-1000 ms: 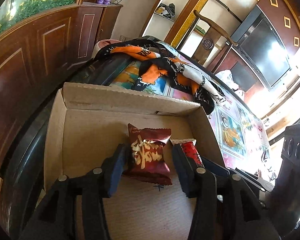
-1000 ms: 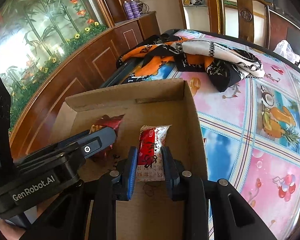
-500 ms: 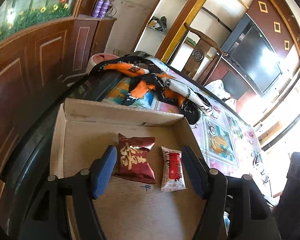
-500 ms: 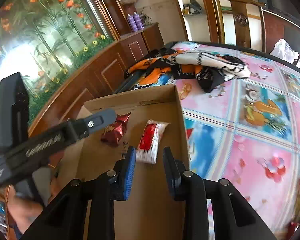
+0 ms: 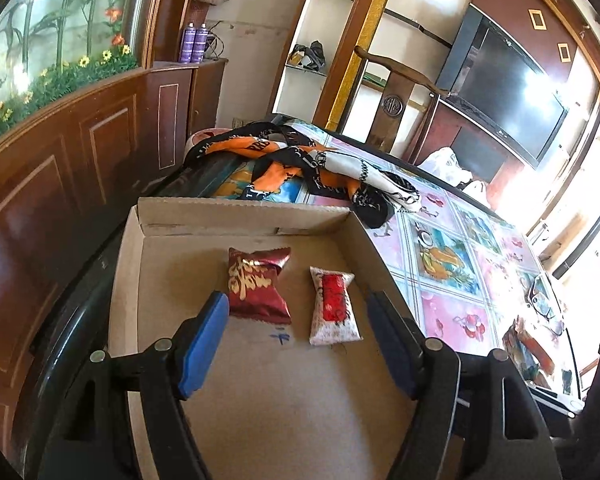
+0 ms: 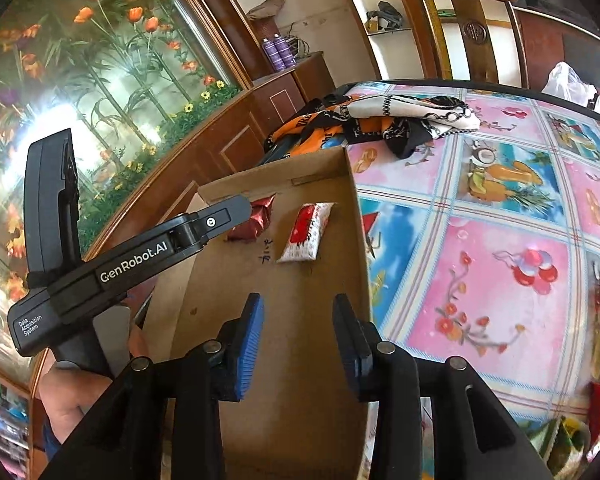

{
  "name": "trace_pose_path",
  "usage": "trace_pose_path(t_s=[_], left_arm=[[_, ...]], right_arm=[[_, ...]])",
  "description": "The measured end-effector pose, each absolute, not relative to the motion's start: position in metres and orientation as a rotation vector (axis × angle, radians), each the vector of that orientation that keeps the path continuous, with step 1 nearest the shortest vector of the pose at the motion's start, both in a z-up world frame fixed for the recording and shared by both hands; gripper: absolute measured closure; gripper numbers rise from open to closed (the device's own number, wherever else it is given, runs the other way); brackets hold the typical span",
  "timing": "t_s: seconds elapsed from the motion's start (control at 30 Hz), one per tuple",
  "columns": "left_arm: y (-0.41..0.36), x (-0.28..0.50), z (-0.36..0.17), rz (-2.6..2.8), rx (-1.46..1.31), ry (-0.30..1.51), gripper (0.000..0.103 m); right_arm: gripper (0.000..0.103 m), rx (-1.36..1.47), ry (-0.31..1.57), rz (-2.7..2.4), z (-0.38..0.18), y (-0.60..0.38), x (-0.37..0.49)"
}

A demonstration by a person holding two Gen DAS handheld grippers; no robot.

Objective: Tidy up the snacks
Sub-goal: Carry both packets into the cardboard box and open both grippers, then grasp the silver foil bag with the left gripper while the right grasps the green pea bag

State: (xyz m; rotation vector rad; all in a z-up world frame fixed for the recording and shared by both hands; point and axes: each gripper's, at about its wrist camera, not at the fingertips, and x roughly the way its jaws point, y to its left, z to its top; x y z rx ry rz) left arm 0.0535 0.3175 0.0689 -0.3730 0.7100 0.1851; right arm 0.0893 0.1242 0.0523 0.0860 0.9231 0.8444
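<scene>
Two snack packets lie side by side on the floor of a shallow cardboard box (image 5: 160, 216) (image 6: 360, 248): a dark red one with gold writing (image 5: 257, 285) (image 6: 256, 220) and a white one with a red label (image 5: 333, 306) (image 6: 306, 232). My left gripper (image 5: 296, 312) hovers just behind them, jaws opening, nothing between its blue pads. My right gripper (image 6: 298, 312) sits farther back over the box floor, jaws opening too and empty. The left gripper's body (image 6: 132, 260) partly hides the dark red packet in the right wrist view.
The box rests on a table with a colourful pink and blue cloth (image 5: 460, 272) (image 6: 500, 240). An orange, black and white scarf (image 5: 300, 164) (image 6: 380, 124) lies beyond the box. More snack packets (image 5: 528, 352) sit at the table's right. A wooden chair (image 5: 396, 92) stands behind.
Both grippers let go of their packets, opened and drew back and up. The dark red and white packets now lie free on the box floor.
</scene>
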Motion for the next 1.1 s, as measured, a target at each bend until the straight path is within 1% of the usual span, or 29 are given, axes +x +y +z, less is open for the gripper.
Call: trace_pose_path(t_s=[0.27,0.3,0.53,0.67,0.73,0.8,0.83,0.9,1.0,1.1], left_arm=[[0.274,0.024,0.08,0.14,-0.319,0.666,0.031],[0.268,0.021,0.081,0.133,-0.314,0.662,0.03],[0.188,0.002,0.076,-0.074,-0.251,0.662,0.029],[0.131,-0.001,0.065,-0.349,-0.213,0.733,0.029],[0.101,-0.003,0.055,-0.512,-0.17,0.803,0.029],[0.075,-0.009,0.048,-0.628,-0.067,0.847,0.029],[0.064,-0.014,0.046,-0.652,-0.009,0.843,0.029],[0.057,-0.019,0.046,-0.688,0.019,0.837,0.029],[0.049,-0.021,0.041,-0.765,0.034,0.863,0.024],[0.037,-0.02,0.031,-0.732,0.09,0.891,0.024]], right_arm=[[0.063,0.144,0.918,0.864,0.055,0.072,0.073],[0.063,0.143,0.912,0.866,0.055,0.064,0.069],[0.062,0.168,0.829,0.853,0.056,-0.035,0.05],[0.062,0.297,0.827,0.817,0.049,-0.095,0.057],[0.061,0.353,0.82,0.792,0.052,-0.112,0.062],[0.05,0.441,0.812,0.768,0.053,-0.128,0.067],[0.05,0.478,0.816,0.773,0.053,-0.133,0.067],[0.05,0.522,0.82,0.777,0.054,-0.136,0.068],[0.05,0.522,0.812,0.771,0.056,-0.138,0.068],[0.05,0.519,0.811,0.77,0.057,-0.136,0.067]])
